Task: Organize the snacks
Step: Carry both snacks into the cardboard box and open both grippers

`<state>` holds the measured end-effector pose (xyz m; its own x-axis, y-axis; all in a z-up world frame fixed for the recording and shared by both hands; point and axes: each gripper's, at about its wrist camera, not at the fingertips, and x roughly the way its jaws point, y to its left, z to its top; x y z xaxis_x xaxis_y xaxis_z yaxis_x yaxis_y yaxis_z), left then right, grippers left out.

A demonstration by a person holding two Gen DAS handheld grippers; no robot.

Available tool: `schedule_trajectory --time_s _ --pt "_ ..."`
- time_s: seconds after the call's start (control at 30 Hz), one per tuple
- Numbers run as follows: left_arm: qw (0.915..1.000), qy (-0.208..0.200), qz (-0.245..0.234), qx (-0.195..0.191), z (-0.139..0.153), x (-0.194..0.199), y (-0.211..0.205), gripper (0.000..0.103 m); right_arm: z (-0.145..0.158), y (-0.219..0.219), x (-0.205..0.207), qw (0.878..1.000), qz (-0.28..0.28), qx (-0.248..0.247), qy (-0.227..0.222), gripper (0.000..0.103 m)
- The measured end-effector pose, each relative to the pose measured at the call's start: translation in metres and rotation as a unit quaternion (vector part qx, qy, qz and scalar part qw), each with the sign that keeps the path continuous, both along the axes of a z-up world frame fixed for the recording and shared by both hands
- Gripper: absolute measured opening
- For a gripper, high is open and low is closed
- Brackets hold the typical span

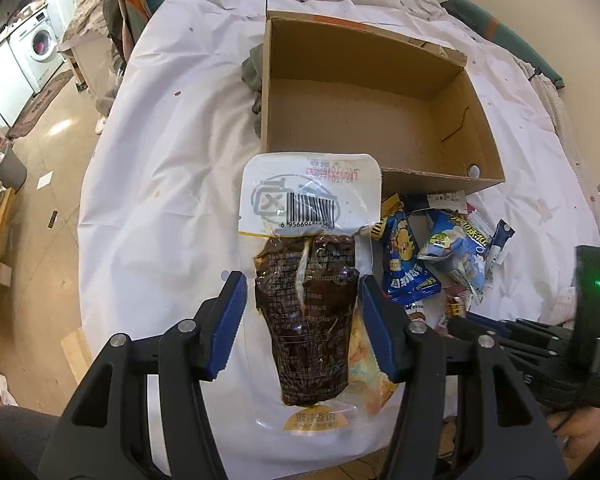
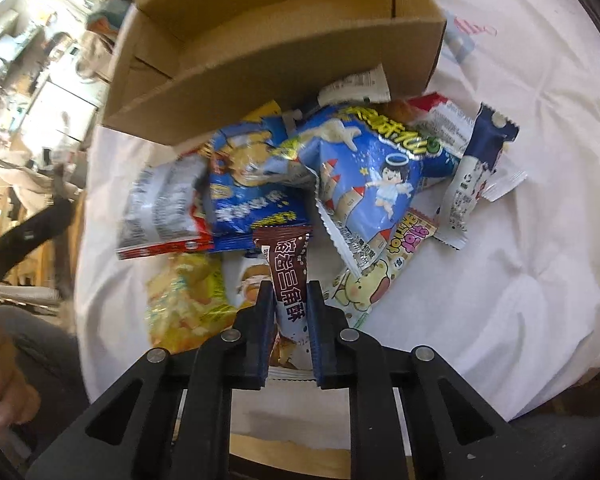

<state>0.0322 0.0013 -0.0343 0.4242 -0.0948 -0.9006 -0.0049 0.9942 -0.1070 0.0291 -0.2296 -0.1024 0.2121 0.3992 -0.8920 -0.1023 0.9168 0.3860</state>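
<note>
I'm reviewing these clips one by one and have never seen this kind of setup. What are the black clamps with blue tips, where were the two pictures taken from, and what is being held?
There is no robot here. A person holds a hand-operated two-finger clamp in each hand, and each clamp carries a wide-angle camera looking forward along its fingers. So each picture shows one clamp from behind.

In the left wrist view, the left gripper holds a clear vacuum pouch of dark brown food between its blue pads, in front of an empty cardboard box.

In the right wrist view, the right gripper is shut on a brown chocolate snack packet at the near edge of a pile of snack bags.

Everything lies on a white cloth. The box sits just behind the pile, seemingly meant to receive the snacks.
</note>
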Motion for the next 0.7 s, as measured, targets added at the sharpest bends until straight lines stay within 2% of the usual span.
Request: schedule_trajectory --time_s 0.2,0.37,0.53,0.7 --pt "0.9995 -0.031 -0.003 0.008 0.019 -0.005 -0.005 0.053 0.047 -0.026 -0.021 0.995 -0.003 0.061 -0.075 0.017" --pt "0.9974 -0.069 0.007 0.02 0.047 0.004 -0.006 0.053 0.092 -0.044 -0.018 0.984 -0.007 0.087 -0.153 0.017" --pt "0.9948 -0.098 0.008 0.026 0.069 0.025 -0.011 0.053 0.107 -0.057 0.004 0.978 -0.024 0.095 -0.186 0.017" --pt "0.9928 -0.114 0.004 0.035 0.077 0.052 -0.022 0.053 0.115 -0.053 0.036 0.973 -0.035 0.099 -0.206 0.017"
